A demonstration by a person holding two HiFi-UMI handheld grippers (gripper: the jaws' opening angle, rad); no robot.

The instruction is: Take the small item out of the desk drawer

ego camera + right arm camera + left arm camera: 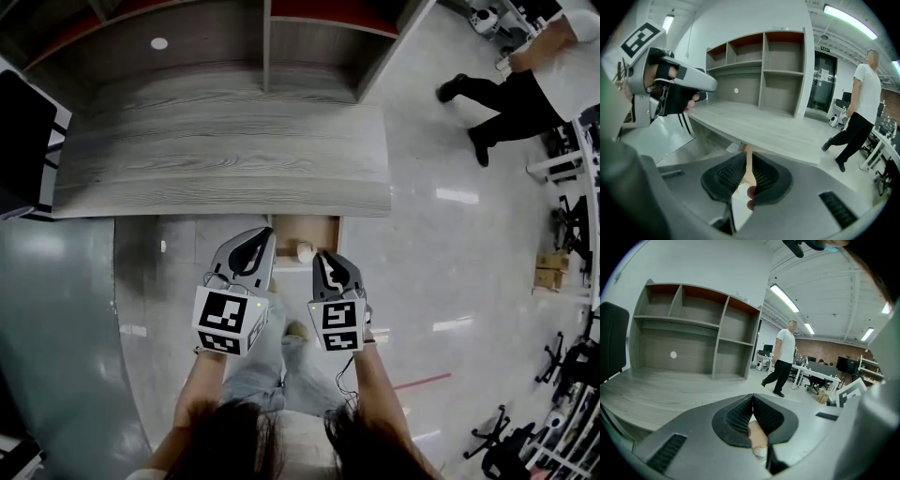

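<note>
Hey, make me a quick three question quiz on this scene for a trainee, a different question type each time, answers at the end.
1. True or false: the light-brown wooden drawer under the grey wood-grain desk stands open.
2. Where is the small round white item? A: on the desk top. B: inside the drawer. C: on the floor beside the desk.
3. Fill in: the jaws of the right hand-held gripper are ___ (open or shut).
Key: 1 true; 2 B; 3 shut.
</note>
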